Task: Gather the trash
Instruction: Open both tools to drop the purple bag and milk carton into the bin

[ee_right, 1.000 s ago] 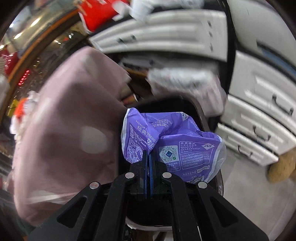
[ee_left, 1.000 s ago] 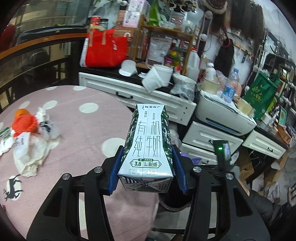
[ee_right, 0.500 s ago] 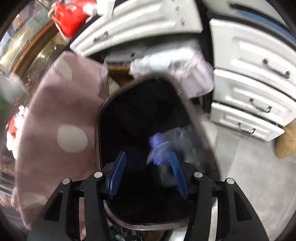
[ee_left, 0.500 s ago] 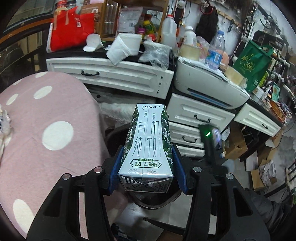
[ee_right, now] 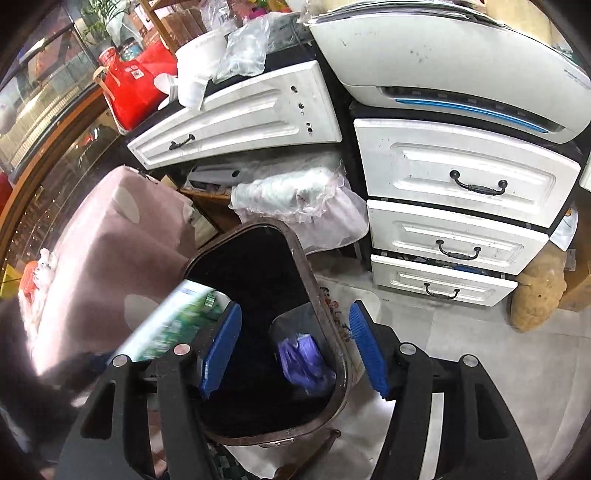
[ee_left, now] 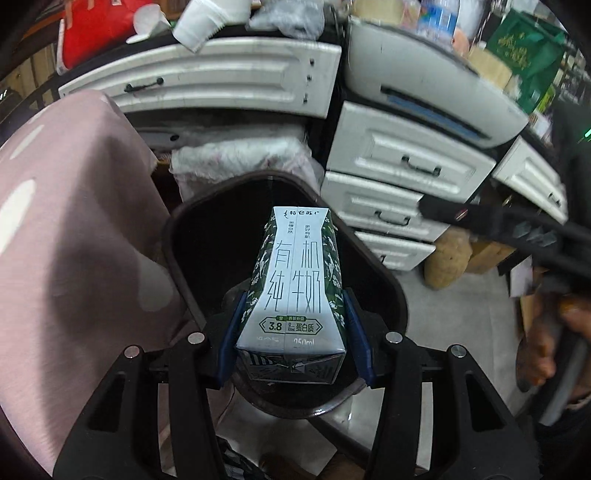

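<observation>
Over the bin [ee_left: 373, 258], left hand-held gripper [ee_left: 295, 343] still clamping milk carton [ee_left: 295, 280], right hand-held gripper [ee_right: 293, 347] now spread empty, purple wrapper [ee_right: 303, 360] dropped inside

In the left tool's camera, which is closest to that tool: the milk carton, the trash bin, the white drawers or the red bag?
1. Milk carton: gripped between the left tool's fingers.
2. Trash bin: directly below and ahead, its dark opening under the carton.
3. White drawers: behind the bin, to the right.
4. Red bag: farthest, on the counter, upper left.

Milk carton [ee_left: 293, 284] above bin [ee_left: 173, 236] (wrapper [ee_right: 304, 360] inside), tablecloth [ee_left: 70, 229] left, drawers [ee_left: 402, 166] behind.
</observation>
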Tool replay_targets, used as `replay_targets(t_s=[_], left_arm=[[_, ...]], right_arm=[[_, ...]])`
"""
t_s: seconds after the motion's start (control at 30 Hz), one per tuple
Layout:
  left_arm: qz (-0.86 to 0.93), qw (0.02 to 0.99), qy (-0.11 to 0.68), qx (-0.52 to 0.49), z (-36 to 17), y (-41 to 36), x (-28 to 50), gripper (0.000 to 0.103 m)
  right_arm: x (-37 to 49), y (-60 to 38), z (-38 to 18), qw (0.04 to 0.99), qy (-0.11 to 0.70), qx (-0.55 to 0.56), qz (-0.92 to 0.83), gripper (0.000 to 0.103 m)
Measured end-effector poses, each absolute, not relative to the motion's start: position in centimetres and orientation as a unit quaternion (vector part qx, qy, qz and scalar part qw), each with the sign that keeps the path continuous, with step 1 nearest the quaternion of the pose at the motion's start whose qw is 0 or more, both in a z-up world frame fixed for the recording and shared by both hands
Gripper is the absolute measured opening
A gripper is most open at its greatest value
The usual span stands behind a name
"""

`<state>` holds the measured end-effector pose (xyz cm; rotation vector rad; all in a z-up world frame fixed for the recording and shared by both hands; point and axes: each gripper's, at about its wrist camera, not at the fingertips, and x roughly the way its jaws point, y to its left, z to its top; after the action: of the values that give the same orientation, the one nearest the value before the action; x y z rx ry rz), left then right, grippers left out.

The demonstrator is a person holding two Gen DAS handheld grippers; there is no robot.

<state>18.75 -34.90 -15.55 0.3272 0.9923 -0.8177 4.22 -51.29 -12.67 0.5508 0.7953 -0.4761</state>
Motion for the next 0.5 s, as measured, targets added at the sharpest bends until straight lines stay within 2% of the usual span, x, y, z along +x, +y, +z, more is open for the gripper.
replay_targets(t_s=[0.5], left_arm=[[-0.347,0.764,0.506,0.199,-21.3,-38.3,20.2,0.051]], right_arm=[[4.1,-50.7,-11.1,0.866,0.369,0.253,-0.222,0.060]])
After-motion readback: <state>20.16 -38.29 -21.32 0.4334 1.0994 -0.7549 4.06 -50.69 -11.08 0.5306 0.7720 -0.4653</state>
